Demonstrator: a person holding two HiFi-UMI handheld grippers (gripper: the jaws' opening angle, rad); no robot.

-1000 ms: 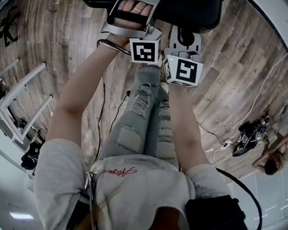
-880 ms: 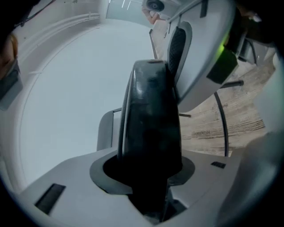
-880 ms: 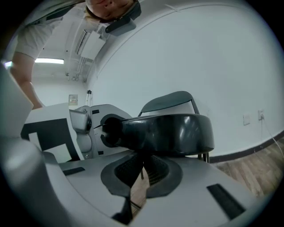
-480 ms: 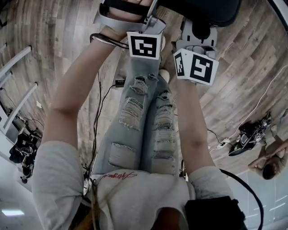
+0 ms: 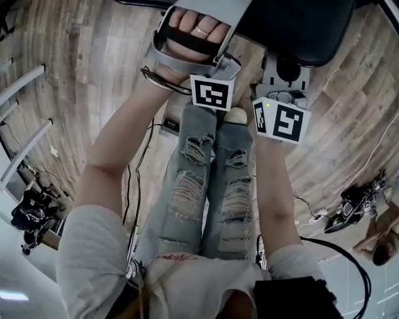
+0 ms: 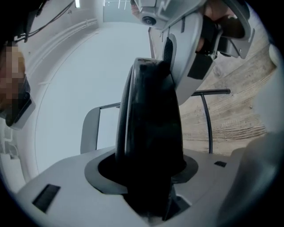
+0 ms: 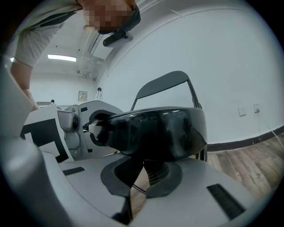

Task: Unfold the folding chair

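Observation:
The folding chair's black seat (image 5: 305,31) fills the top of the head view, over a wooden floor. My left gripper (image 5: 202,9) reaches to the seat's near edge. In the left gripper view the seat (image 6: 151,119) stands edge-on between its jaws (image 6: 151,177), which have just been opening. My right gripper (image 5: 285,62) lies on the seat to the right. In the right gripper view its jaws (image 7: 144,173) are shut, with the seat's rim (image 7: 159,128) just above and ahead of them. The grey backrest (image 7: 162,86) rises behind the seat.
Cables (image 5: 134,187) trail over the floor beside the person's legs (image 5: 206,187). A white frame (image 5: 22,84) and dark bags (image 5: 31,215) are at the left. Black gear (image 5: 349,209) and another person (image 5: 383,233) are at the right. A white wall (image 7: 230,66) stands behind the chair.
Both grippers have moved down the head view with the seat, and more of the seat now shows at the top right. The person's feet now show under the marker cubes.

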